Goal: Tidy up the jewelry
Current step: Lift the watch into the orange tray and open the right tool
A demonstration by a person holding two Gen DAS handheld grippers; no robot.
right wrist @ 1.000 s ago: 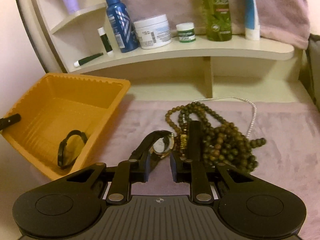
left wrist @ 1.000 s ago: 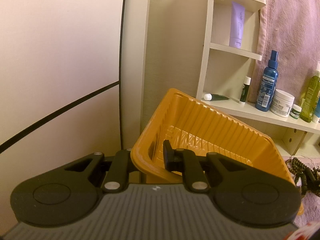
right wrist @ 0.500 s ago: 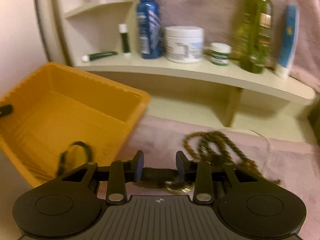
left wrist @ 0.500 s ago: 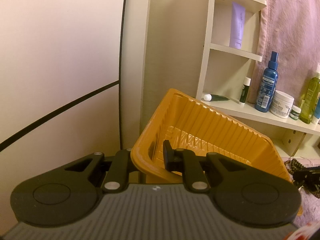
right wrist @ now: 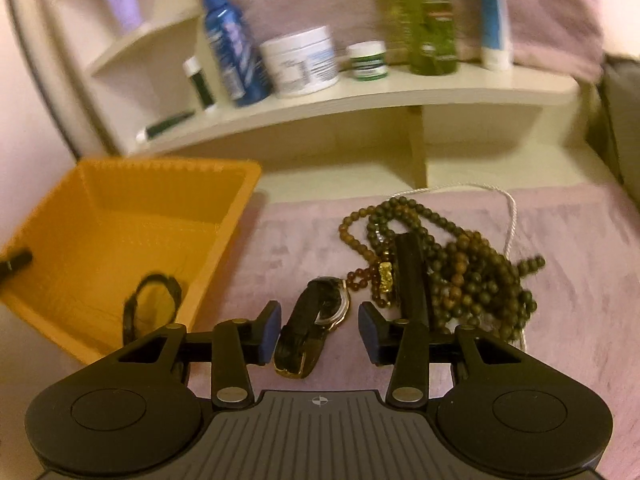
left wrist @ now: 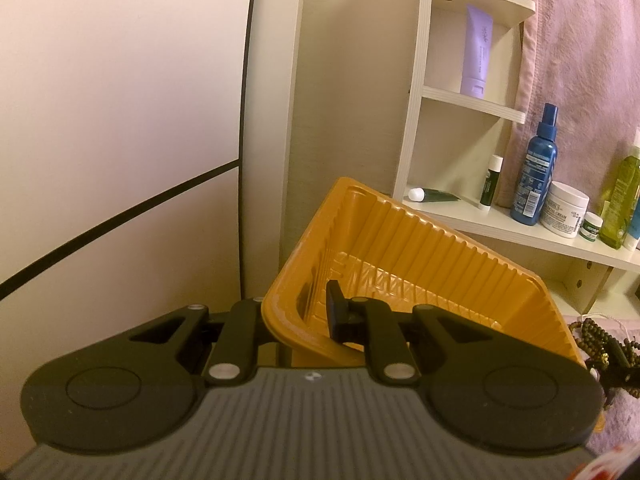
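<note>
Left gripper (left wrist: 304,316): clamped on the near rim of the orange tray (left wrist: 420,264), holding it tilted.
Left pose: aimed slightly downward.
Right gripper (right wrist: 319,330): jaws opening, straddling the watch (right wrist: 316,324) without pressing it.
Watch place: on the pink cloth (right wrist: 560,280), between tray and beads (right wrist: 460,272).
Advice: centre on the strap before closing, clear of beads.
Right pose: pitched steeply downward.
</note>
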